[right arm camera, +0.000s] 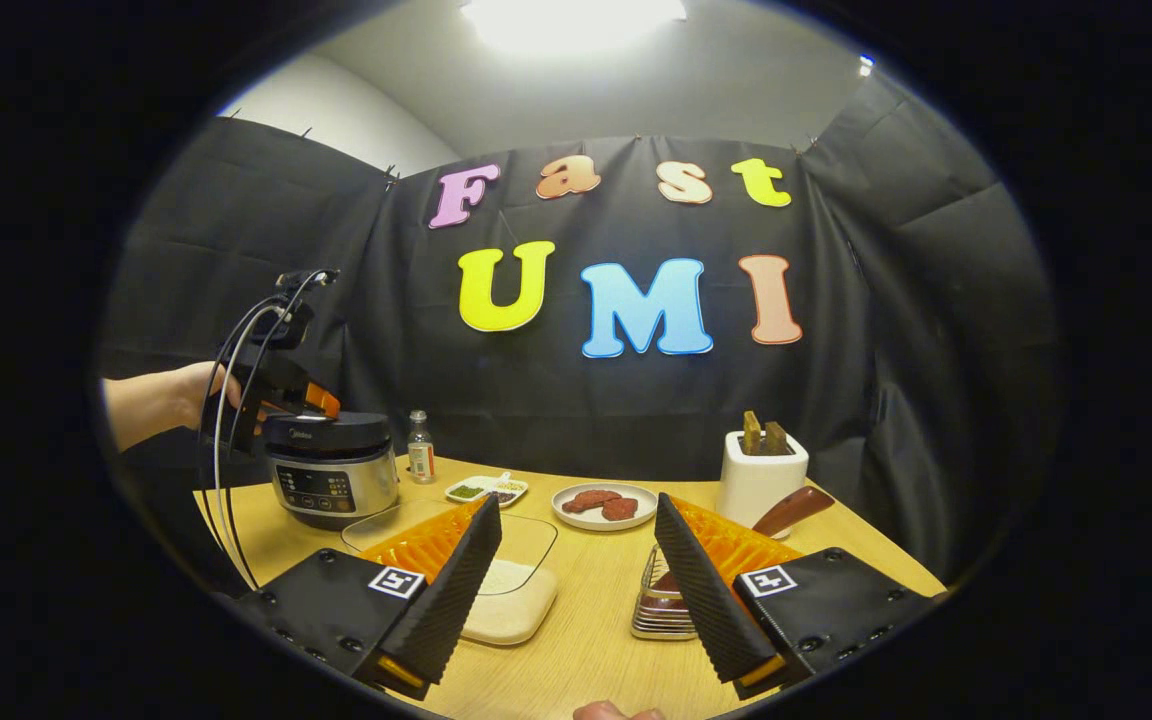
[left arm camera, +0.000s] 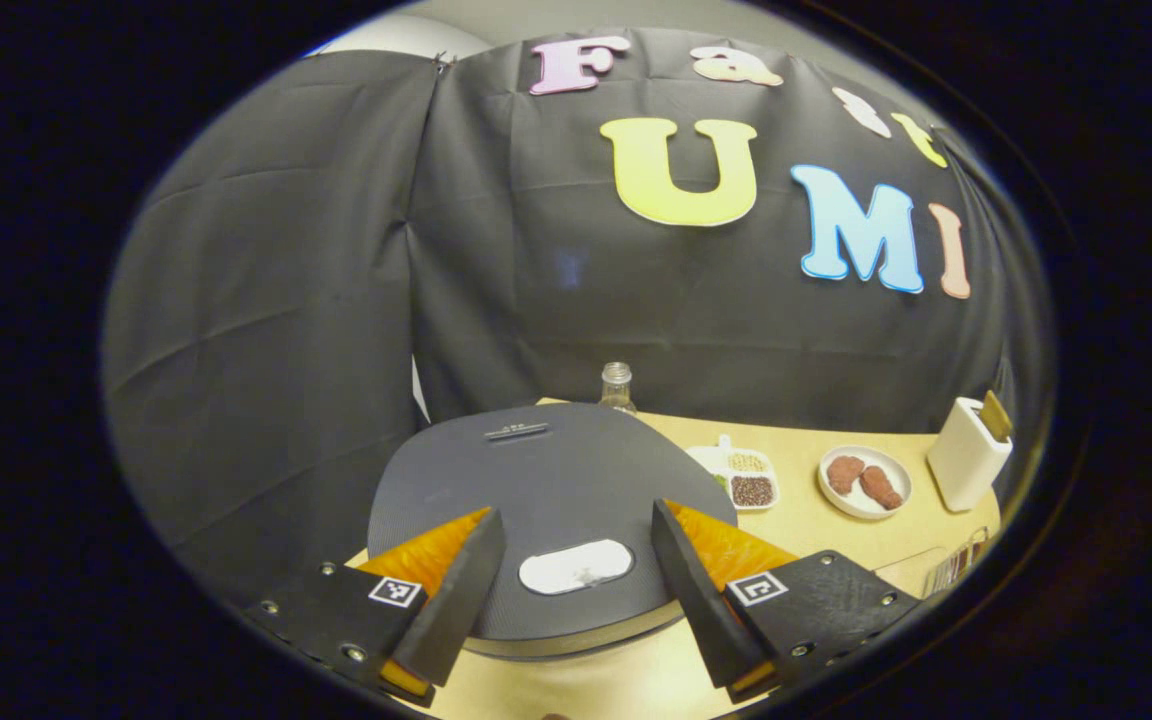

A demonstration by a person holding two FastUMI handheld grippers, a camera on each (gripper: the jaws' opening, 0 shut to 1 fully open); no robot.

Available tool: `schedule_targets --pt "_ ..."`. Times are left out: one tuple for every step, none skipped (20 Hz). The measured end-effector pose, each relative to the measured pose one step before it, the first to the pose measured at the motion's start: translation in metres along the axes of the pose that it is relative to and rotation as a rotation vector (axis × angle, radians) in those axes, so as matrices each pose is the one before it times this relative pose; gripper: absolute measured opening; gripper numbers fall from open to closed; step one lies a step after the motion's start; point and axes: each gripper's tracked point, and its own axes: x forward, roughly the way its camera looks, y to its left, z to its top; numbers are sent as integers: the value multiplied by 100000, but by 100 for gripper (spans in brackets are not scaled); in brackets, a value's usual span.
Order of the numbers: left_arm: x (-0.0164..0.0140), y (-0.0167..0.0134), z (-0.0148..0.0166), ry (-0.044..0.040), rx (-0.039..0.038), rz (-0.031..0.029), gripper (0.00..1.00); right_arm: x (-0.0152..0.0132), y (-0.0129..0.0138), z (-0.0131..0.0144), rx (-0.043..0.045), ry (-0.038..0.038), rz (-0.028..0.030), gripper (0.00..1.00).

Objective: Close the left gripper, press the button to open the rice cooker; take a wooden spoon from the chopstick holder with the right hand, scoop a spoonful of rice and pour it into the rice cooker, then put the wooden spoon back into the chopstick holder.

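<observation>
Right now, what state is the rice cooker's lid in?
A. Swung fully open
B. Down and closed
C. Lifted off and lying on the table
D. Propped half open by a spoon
B: in the left gripper view the lid lies flat on the rice cooker, with the open left claw straddling its button.

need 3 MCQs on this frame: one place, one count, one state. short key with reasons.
1. Where is the white holder?
A. left of the cooker
B. right of the meat plate
C. on the cooker lid

2. How many meat pieces lie on the plate?
A. one
B. two
C. four

3. How is the cooker lid?
A. shut
B. wide open
C. off, on the table

Key:
1 B: right gripper view shows the holder just right of the plate.
2 B: left gripper view shows two brown pieces side by side.
3 A: the lid lies flat on the cooker, with the open left tool over its button.
</observation>
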Motion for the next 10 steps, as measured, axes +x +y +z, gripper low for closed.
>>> schedule_targets --pt "37 94 -171 567 538 -482 94 -218 -451 -21 294 -135 -1111 94" --pt "-50 -32 -260 675 614 -421 94 -111 -321 -98 443 102 -813 98" --pt "-54 104 167 -1172 339 -224 95 -226 -148 -93 454 203 -412 98" --pt "68 43 -38 -127 439 -293 96 -154 -245 -94 344 68 -501 94" --pt "-124 -59 21 -744 591 -399 96 -193 -261 -125 151 91 -845 94" --pt "39 80 -19 -889 1042 -675 95 -211 -383 -193 102 221 -947 99" --pt "-91 -184 -218 -981 1074 -780 95 -135 -253 -295 209 446 -780 98" --pt "160 -87 -81 -1379 460 -939 96 -77 -155 -251 512 631 -489 99" --pt "-159 131 79 -988 -135 -334 96 -158 -62 -198 809 616 -317 99" --pt "-23 14 -90 -727 763 -60 96 -78 -86 -119 880 255 -272 99"
